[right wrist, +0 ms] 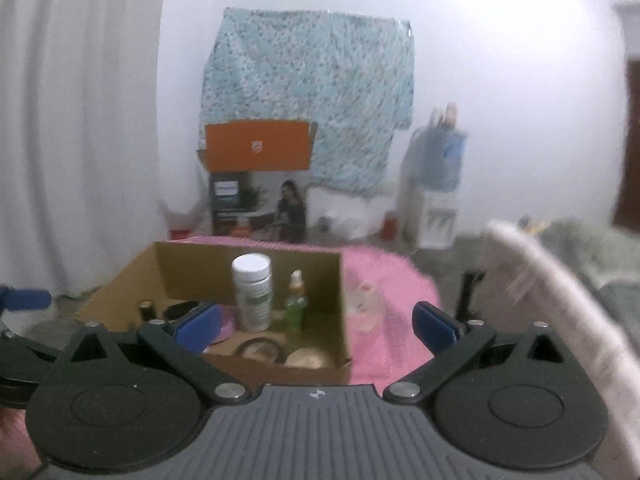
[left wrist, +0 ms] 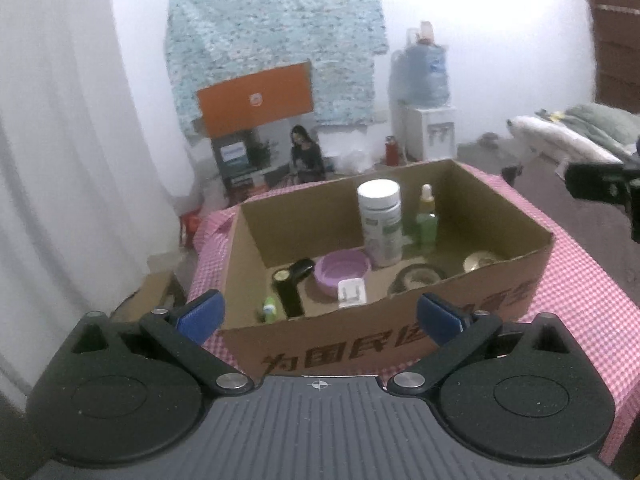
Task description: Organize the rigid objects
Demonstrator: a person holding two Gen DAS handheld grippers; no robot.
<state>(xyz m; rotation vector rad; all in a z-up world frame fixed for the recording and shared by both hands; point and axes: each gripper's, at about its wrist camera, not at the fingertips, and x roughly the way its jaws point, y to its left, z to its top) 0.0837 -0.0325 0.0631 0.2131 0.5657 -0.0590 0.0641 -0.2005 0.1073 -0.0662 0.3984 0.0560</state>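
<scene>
Carton (left wrist: 472, 292) rim between spread pads (untouched)

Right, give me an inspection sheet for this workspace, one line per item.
Surface: pink checked cloth over a table.
Job's things: open cardboard box holding a white bottle and green dropper bottle, both upright, a purple bowl, a black tool, a white clip and two round tins.
Clutter: a small pale thing on the cloth right of the box, too blurred to name.
Grippers: left gripper open, empty, in front of the box; right gripper open, empty.
Cables: nothing seen.
Surroundings: water dispenser, orange box, patterned cloth on the wall, curtain, bedding.
</scene>
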